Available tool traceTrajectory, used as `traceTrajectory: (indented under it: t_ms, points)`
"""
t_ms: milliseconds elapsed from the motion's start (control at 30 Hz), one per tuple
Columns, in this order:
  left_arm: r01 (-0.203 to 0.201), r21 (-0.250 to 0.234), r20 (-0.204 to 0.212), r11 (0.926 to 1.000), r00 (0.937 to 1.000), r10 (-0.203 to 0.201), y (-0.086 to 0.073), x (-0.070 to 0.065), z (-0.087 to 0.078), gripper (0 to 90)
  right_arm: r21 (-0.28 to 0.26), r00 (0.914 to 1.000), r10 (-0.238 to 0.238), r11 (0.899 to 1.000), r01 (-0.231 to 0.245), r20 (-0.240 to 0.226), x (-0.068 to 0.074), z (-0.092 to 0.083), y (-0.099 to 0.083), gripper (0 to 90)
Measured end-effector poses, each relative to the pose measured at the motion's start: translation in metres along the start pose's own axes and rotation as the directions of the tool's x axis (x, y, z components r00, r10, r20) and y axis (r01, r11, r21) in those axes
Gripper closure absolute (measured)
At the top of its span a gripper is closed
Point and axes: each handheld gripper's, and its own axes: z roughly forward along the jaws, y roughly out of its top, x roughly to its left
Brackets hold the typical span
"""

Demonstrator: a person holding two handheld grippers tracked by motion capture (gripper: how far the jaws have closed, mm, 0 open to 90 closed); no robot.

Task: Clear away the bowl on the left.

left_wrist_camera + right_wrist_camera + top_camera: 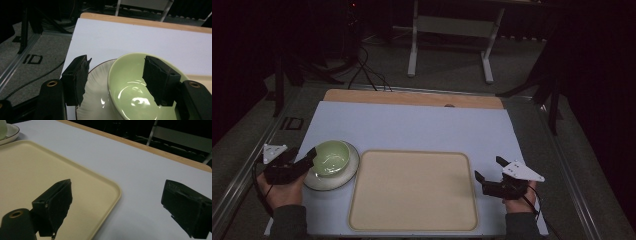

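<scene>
Our left gripper [115,82] gapes wide, straddling the bowl's [130,95] rim to grasp it; our right gripper [120,207], beside the tray [30,177], waits open, empty.

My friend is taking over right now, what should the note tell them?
Left gripper: open, jaws either side of the near rim of the green bowl, not yet pressing it.
Right gripper: open, holding nothing, at the right edge of the beige tray.
The bowl sits on a white plate left of the tray.
Done: nothing moved yet, tray bare.
Left: probably close on the rim and lift the bowl.
</scene>
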Motion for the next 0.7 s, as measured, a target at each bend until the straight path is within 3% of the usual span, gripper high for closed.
traceTrajectory:
  t_ms: [133,367,433,467,600,700]
  points:
    - [0.015,0.025,-0.012,0.9996,0.9998,-0.015,-0.002,0.003,0.009,37.3,-0.003,1.0,0.001,1.0,-0.001,0.0,-0.001,0.0,0.0,9.5]
    - [0.003,0.107,-0.045,0.9942,0.999,0.001,-0.005,0.004,0.024,38.2,-0.008,1.0,0.0,1.0,0.0,0.001,-0.001,-0.001,0.0,9.5]
    - [0.003,0.107,-0.045,0.9942,0.999,0.001,-0.005,0.004,0.024,38.4,-0.009,1.0,0.001,1.0,-0.001,0.001,-0.001,-0.001,0.0,9.5]
    - [0.03,0.143,-0.054,0.9892,0.9983,-0.023,-0.008,0.007,0.029,38.8,-0.01,1.0,0.003,1.0,-0.003,0.0,-0.001,-0.001,0.0,9.5]
    - [0.073,0.176,-0.058,0.9817,0.9963,-0.064,-0.01,0.011,0.031,41.9,-0.011,1.0,0.001,1.0,-0.001,0.0,-0.001,-0.002,0.001,9.5]
    - [0.078,0.207,-0.051,0.9753,0.9963,-0.068,-0.012,0.011,0.034,45.1,-0.012,1.0,-0.001,1.0,0.001,0.0,-0.001,-0.001,0.001,9.5]
